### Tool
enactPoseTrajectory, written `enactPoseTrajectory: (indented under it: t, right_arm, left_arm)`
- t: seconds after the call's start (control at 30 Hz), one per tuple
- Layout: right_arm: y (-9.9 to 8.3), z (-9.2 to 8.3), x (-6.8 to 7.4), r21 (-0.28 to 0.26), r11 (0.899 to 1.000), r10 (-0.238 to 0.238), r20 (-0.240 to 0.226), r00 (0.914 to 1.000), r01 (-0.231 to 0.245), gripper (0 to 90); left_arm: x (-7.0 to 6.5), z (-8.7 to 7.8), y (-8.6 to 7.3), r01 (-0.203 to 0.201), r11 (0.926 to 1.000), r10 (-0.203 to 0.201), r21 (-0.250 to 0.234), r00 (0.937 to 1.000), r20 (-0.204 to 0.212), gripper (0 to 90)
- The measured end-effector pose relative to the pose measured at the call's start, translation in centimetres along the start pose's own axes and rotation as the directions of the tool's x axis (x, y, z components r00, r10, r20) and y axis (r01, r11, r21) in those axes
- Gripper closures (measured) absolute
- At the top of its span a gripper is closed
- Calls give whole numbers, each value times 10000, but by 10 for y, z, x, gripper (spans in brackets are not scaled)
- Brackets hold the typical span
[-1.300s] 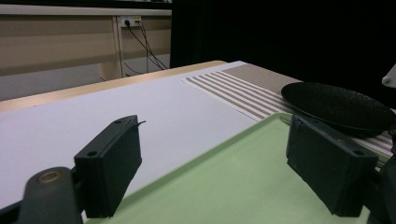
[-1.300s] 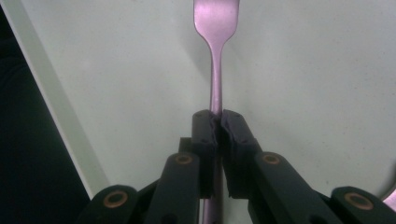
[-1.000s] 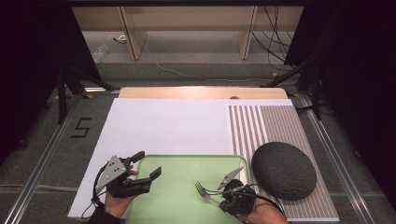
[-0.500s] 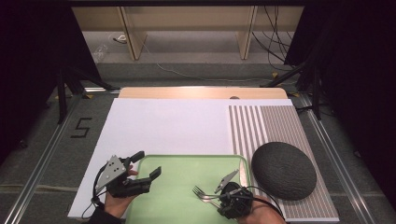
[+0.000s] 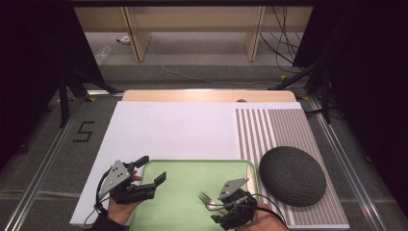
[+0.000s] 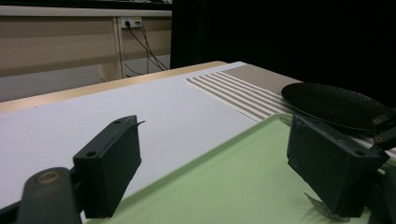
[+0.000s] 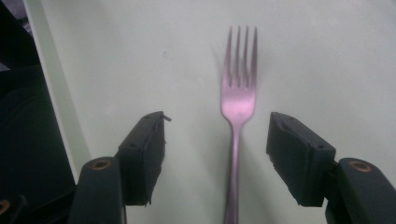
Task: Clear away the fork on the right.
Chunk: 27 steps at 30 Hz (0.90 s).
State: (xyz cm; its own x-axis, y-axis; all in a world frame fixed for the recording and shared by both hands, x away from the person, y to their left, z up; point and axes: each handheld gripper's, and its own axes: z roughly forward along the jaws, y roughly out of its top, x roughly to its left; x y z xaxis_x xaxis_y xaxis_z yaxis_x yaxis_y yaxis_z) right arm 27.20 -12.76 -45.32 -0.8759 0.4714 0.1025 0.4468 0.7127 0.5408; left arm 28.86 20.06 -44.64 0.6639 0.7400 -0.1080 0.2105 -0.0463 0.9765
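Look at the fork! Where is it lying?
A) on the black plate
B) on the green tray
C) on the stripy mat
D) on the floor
B: the fork lies flat on the green tray, between the open jaws of the right tool.

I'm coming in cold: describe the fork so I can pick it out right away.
Find the pale green plastic tray at the near edge of the white table, left of the dark round textured plate. The slim metal four-tined fork lies flat on the tray's near right part, between the open jaws of the right gripper. It is the tray's sole utensil.
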Motion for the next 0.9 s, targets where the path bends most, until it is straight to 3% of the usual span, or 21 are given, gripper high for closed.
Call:
enactPoseTrajectory:
  t: [0.17,0.3,0.47,0.9]
  right_arm:
    - [1,3,5,-314,9985,-447,-222,9988,440,616]
    - [0,7,7,-20,9974,-715,-76,9974,715,762]
    - [-1,12,9,450,9924,-1157,177,9931,1148,865]
    - [-4,19,9,1350,9809,-1498,653,9866,1400,900]
  left_arm:
    - [0,0,0,12,10000,-12,-8,10000,8,172]
    - [0,0,0,18,10000,-18,-12,10000,10,172]
    - [0,0,0,10,10000,-10,-17,10000,11,172]
    - [0,0,0,1,10000,-1,-31,10000,4,172]
